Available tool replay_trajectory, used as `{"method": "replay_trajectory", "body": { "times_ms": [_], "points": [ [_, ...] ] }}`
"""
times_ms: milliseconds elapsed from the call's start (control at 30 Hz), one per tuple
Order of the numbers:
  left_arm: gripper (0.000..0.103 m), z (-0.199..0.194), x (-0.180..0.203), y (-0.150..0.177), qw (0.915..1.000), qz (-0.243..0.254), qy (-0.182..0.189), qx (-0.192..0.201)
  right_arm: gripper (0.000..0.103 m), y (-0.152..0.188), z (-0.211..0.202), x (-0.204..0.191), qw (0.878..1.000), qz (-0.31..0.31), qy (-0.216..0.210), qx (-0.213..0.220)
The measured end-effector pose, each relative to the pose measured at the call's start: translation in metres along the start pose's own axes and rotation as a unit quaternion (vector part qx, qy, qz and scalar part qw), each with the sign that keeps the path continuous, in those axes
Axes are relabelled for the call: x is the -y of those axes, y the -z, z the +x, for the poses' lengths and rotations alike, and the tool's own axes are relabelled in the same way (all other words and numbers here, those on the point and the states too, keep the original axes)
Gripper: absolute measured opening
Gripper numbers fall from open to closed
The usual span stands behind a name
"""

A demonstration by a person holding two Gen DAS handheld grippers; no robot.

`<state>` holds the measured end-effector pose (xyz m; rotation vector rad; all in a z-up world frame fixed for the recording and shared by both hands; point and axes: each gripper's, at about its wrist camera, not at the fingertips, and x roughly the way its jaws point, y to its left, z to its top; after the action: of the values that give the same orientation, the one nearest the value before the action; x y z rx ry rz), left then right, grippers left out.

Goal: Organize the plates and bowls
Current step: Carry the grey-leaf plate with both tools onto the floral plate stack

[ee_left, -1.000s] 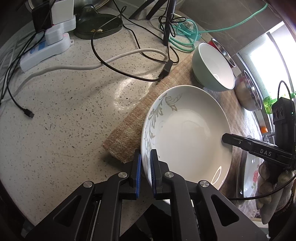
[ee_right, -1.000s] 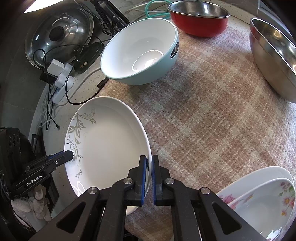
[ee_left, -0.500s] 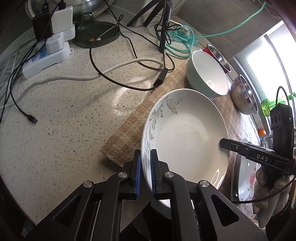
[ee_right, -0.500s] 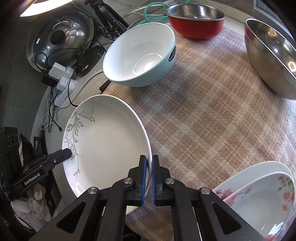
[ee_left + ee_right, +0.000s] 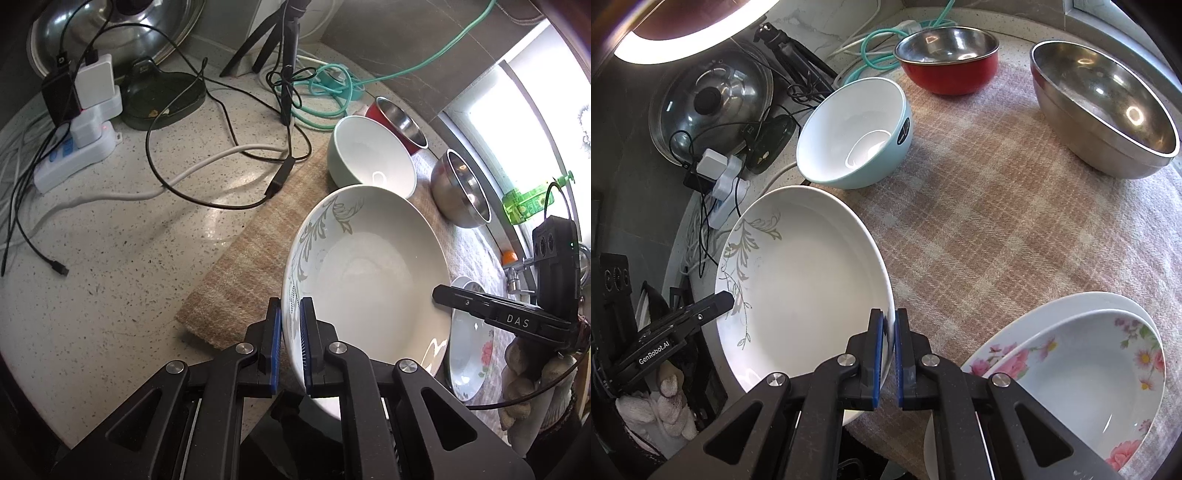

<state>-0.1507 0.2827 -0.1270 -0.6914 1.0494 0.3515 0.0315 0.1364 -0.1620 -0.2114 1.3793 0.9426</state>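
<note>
- I see one plaid cloth (image 5: 1015,229) filling the centre and right of the right wrist view; it lies on one speckled counter (image 5: 103,258), which takes the left half of the left wrist view.
- One white plate with a grey leaf pattern (image 5: 801,280) sits lower left of centre in the right wrist view, tilted and held at two opposite edges, over the near edge of the cloth.
- My left gripper (image 5: 291,343) is pinched onto the plate's rim at bottom centre of its own view, pads nearly together with the rim between them.
- My right gripper (image 5: 889,350) is clamped the same way on the opposite rim, bottom centre of its view.
- I count two steel bowls: a plain one (image 5: 1108,110) at upper right and a red-sided one (image 5: 947,59) at top centre.
- One pale green bowl (image 5: 853,129) stands left of the red one, just beyond the plate.
- Two flowered dishes (image 5: 1082,369) are nested at lower right.
- One pot lid (image 5: 713,107) leans at upper left.
- One white power strip (image 5: 74,155) with plugs sits at left of the left wrist view.
</note>
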Motion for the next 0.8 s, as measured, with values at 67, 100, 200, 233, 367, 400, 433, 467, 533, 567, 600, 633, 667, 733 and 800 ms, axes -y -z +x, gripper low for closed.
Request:
{"method": "replay_trajectory", "body": {
  "times_ms": [67, 100, 200, 233, 367, 400, 433, 467, 533, 567, 600, 633, 667, 733, 800],
  "points": [
    [0.008, -0.001, 0.005, -0.003, 1.0000, 0.005, 0.003, 0.003, 0.006, 0.001, -0.006, 0.003, 1.000, 0.005, -0.002, 0.005],
    [0.008, -0.002, 0.007, -0.003, 1.0000, 0.007, 0.005, 0.003, 0.006, 0.002, -0.009, 0.004, 1.000, 0.007, -0.002, 0.008],
    [0.008, -0.004, 0.017, -0.006, 0.9998, 0.016, 0.010, 0.006, 0.006, 0.004, -0.019, 0.008, 1.000, 0.015, -0.002, 0.016],
    [0.008, -0.005, 0.020, -0.007, 0.9997, 0.020, 0.011, 0.006, 0.006, 0.005, -0.021, 0.010, 1.000, 0.019, -0.002, 0.018],
    [0.008, -0.004, 0.034, -0.010, 0.9991, 0.038, 0.020, 0.006, 0.006, 0.010, -0.033, 0.018, 0.999, 0.031, -0.001, 0.027],
    [0.008, -0.004, 0.037, -0.010, 0.9988, 0.043, 0.022, 0.005, 0.006, 0.011, -0.035, 0.020, 0.999, 0.033, 0.001, 0.029],
    [0.008, -0.004, 0.041, -0.010, 0.9986, 0.046, 0.025, 0.004, 0.006, 0.013, -0.038, 0.023, 0.999, 0.037, 0.001, 0.031],
    [0.008, -0.003, 0.045, -0.011, 0.9983, 0.051, 0.028, 0.003, 0.006, 0.015, -0.041, 0.026, 0.999, 0.042, 0.002, 0.033],
    [0.008, 0.000, 0.054, -0.011, 0.9975, 0.061, 0.035, 0.000, 0.006, 0.020, -0.048, 0.032, 0.998, 0.049, 0.006, 0.038],
    [0.008, 0.001, 0.059, -0.012, 0.9971, 0.067, 0.038, -0.002, 0.006, 0.023, -0.052, 0.036, 0.998, 0.054, 0.007, 0.041],
    [0.008, 0.003, 0.063, -0.012, 0.9965, 0.072, 0.041, -0.004, 0.006, 0.025, -0.055, 0.040, 0.997, 0.060, 0.009, 0.043],
    [0.008, 0.004, 0.068, -0.012, 0.9960, 0.077, 0.044, -0.007, 0.006, 0.028, -0.058, 0.043, 0.997, 0.065, 0.010, 0.045],
    [0.008, 0.006, 0.073, -0.013, 0.9954, 0.083, 0.047, -0.008, 0.006, 0.030, -0.061, 0.047, 0.996, 0.070, 0.012, 0.047],
    [0.008, 0.010, 0.083, -0.013, 0.9942, 0.093, 0.052, -0.012, 0.006, 0.035, -0.066, 0.054, 0.995, 0.079, 0.017, 0.052],
    [0.008, 0.013, 0.092, -0.013, 0.9930, 0.103, 0.057, -0.014, 0.006, 0.041, -0.072, 0.061, 0.994, 0.090, 0.020, 0.057]
  ]
}}
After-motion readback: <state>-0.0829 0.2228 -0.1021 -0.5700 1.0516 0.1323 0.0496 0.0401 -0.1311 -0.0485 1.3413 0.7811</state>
